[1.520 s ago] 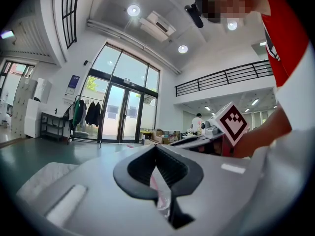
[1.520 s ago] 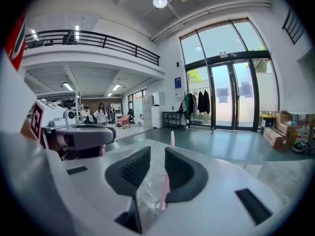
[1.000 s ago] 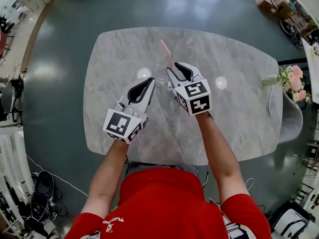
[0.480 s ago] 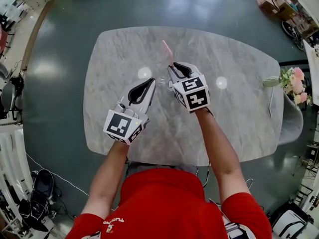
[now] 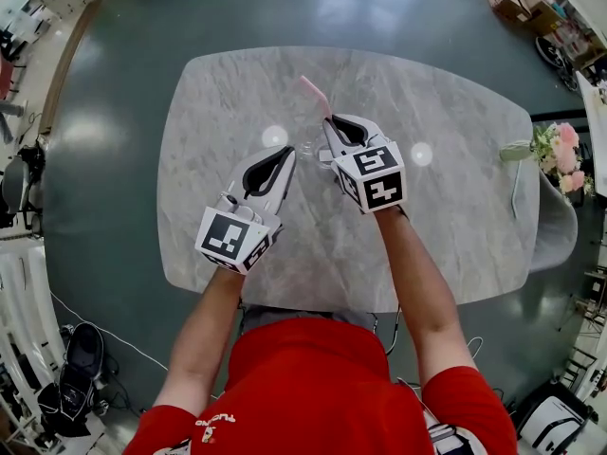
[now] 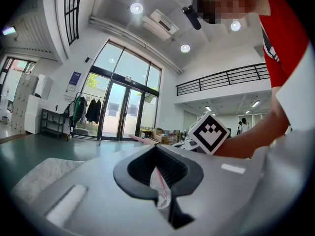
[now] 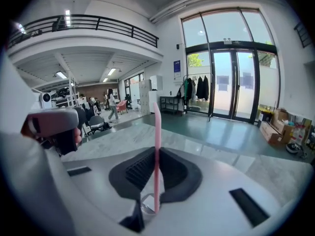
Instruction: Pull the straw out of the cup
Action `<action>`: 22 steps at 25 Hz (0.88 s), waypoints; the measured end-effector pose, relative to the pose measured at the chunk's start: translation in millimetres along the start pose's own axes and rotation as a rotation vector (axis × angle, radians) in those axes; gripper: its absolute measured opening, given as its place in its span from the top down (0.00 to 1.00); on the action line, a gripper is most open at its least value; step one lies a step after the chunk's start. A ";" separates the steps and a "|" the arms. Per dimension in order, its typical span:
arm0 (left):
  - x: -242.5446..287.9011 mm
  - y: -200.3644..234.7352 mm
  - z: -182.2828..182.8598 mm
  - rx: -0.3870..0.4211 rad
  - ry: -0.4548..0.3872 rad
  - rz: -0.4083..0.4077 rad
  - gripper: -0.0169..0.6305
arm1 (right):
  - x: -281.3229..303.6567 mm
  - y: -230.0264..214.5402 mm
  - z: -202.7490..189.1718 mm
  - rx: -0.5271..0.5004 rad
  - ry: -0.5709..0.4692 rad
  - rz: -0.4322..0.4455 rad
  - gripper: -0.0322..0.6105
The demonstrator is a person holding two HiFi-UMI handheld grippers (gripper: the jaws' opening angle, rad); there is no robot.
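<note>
My right gripper (image 5: pixel 329 126) clamped on pink straw (image 5: pixel 314 93) (thin, straight, leaning up-left), lower end inside clear cup (image 5: pixel 308 149), my left gripper (image 5: pixel 288 154) pinching cup rim, marble table (image 5: pixel 455 216)

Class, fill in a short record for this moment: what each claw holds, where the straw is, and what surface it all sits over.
Left claw: shut on the clear cup
Right claw: shut on the pink straw, which stands upright between its pads
Straw and cup: the lower end looks to be still in the cup, not yet pulled free
Surface: grey marble table
Also there: flowers at the table's right edge
</note>
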State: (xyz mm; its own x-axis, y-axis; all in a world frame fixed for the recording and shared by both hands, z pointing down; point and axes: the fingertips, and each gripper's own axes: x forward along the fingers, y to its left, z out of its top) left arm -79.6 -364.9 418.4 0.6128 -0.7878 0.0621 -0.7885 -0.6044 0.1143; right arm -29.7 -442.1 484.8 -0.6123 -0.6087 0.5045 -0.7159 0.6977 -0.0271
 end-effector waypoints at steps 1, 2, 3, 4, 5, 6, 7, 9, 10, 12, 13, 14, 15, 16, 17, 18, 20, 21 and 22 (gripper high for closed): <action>0.0 -1.3 0.9 0.000 -0.002 -0.001 0.97 | -4.6 -0.3 3.9 0.012 -0.021 0.001 0.92; -0.3 -2.9 2.2 0.001 -0.004 -0.003 0.97 | -10.2 -0.3 8.8 0.019 -0.045 0.001 0.92; -1.0 -4.7 4.2 0.003 -0.007 -0.007 0.97 | -16.7 0.0 14.4 0.022 -0.069 0.000 0.92; -2.1 -6.7 6.7 0.004 -0.010 -0.010 0.97 | -24.1 0.5 20.5 0.021 -0.093 -0.003 0.92; -3.7 -8.4 9.5 0.005 -0.012 -0.012 0.97 | -32.3 1.2 26.8 0.021 -0.118 -0.007 0.92; -5.5 -10.2 12.2 0.005 -0.015 -0.013 0.97 | -40.9 1.8 33.1 0.021 -0.143 -0.010 0.92; -7.2 -12.1 14.9 0.007 -0.017 -0.015 0.97 | -49.9 2.4 39.3 0.022 -0.170 -0.014 0.92; -10.1 -16.1 21.0 0.012 -0.023 -0.019 0.97 | -68.6 3.4 51.5 0.025 -0.226 -0.019 0.92; -11.5 -18.3 24.5 0.014 -0.027 -0.020 0.97 | -78.4 4.4 57.4 0.027 -0.253 -0.020 0.92; -15.3 -23.3 32.5 0.020 -0.035 -0.027 0.97 | -98.7 8.5 68.9 0.030 -0.306 -0.018 0.92; -17.7 -26.0 36.8 0.024 -0.039 -0.030 0.97 | -109.0 11.4 74.1 0.030 -0.330 -0.018 0.92; -20.1 -28.8 41.0 0.029 -0.043 -0.034 0.97 | -119.4 14.4 78.8 0.028 -0.353 -0.018 0.92; -22.4 -31.7 45.0 0.033 -0.048 -0.038 0.97 | -129.6 17.4 82.8 0.028 -0.375 -0.018 0.92; -24.4 -34.7 48.9 0.038 -0.053 -0.041 0.97 | -139.8 20.1 86.5 0.030 -0.396 -0.017 0.92; -26.2 -37.8 52.9 0.042 -0.059 -0.045 0.97 | -149.9 23.0 90.3 0.032 -0.416 -0.013 0.92; -28.3 -40.8 57.2 0.046 -0.064 -0.048 0.97 | -160.0 26.1 94.4 0.032 -0.434 -0.010 0.92; -33.9 -46.4 65.7 0.055 -0.074 -0.054 0.97 | -179.1 33.3 101.4 0.029 -0.468 -0.006 0.92; -37.4 -48.8 69.4 0.059 -0.079 -0.057 0.97 | -187.7 37.2 103.6 0.027 -0.483 -0.006 0.92; -41.0 -51.1 72.7 0.061 -0.084 -0.058 0.97 | -195.6 41.1 104.8 0.026 -0.497 -0.006 0.92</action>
State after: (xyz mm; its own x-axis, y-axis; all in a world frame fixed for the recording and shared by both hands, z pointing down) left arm -68.3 -310.4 337.9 0.6530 -0.7569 -0.0268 -0.7551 -0.6534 0.0541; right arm 25.5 -333.9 294.6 -0.6895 -0.7236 0.0328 -0.7242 0.6878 -0.0498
